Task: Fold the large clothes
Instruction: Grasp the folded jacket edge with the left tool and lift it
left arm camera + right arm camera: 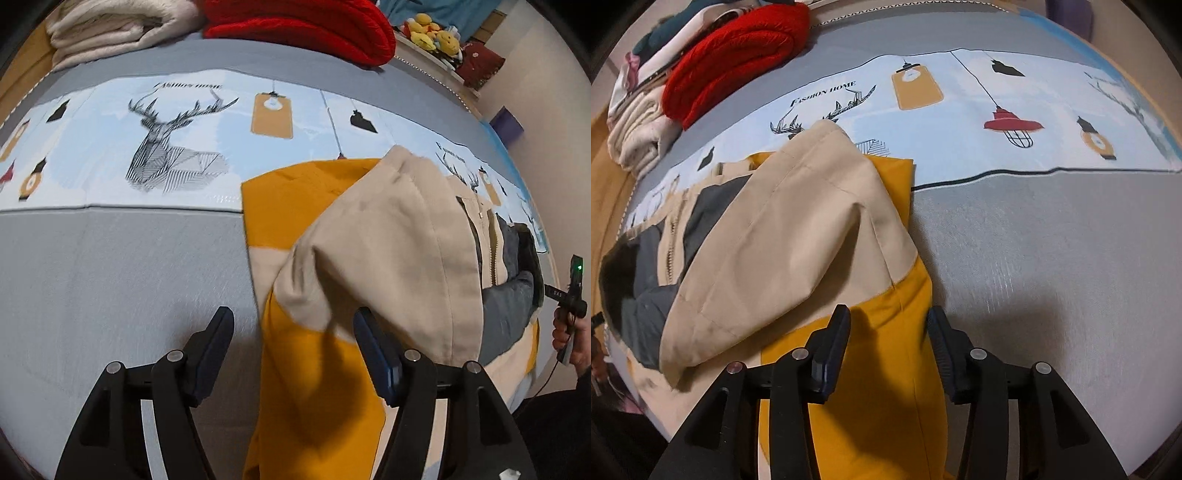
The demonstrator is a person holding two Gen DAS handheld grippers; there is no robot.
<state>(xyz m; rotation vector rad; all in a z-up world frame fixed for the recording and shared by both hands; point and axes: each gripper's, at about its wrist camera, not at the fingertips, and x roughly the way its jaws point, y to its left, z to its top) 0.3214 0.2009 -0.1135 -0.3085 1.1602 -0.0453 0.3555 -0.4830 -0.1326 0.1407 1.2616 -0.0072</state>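
The jacket (798,236) lies on the bed (1052,258), long axis running 6 to 12 o'clock, its beige hood (388,251) folded toward 6. Left gripper (293,332) and right gripper (888,332) both stand released, fabric between their jaws unpinched.

The jacket (388,236) covers part of the printed deer (827,114); its yellow hem runs off-frame

Jacket (369,240): big, yellow and cream, with grey lining. Lies flat on bed, lower right of left wrist view, lower left of right wrist view. Cream sleeve (798,236) folded across body, crumpled. Zipper (493,254) shows at open front. Yellow part (886,369) hangs at bed's near edge.
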